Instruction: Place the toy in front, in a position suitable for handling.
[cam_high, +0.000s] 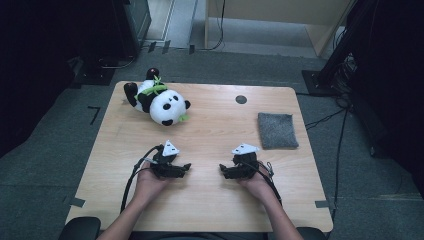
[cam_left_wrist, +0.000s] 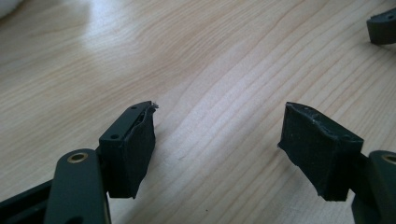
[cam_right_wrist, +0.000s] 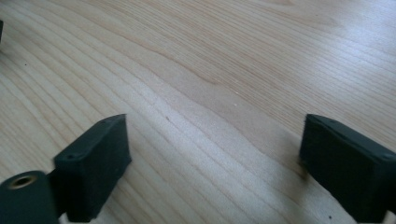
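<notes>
A black-and-white panda plush (cam_high: 157, 100) with green trim lies on its back at the far left of the wooden table (cam_high: 215, 120). A grey cloth (cam_high: 277, 130) lies flat at the right. My left gripper (cam_high: 187, 167) rests low on the table near the front, pointing right, jaws apart with bare wood between them (cam_left_wrist: 217, 135). Facing it from the right, my right gripper (cam_high: 222, 170) points left and stands open over bare wood (cam_right_wrist: 215, 154). A tip of the right gripper (cam_left_wrist: 383, 25) shows in the left gripper view.
A dark round hole (cam_high: 241, 99) sits in the tabletop near the far edge. Cables trail from both grippers off the front edge. Beyond the table are dark equipment stands, floor cables and a wooden cabinet.
</notes>
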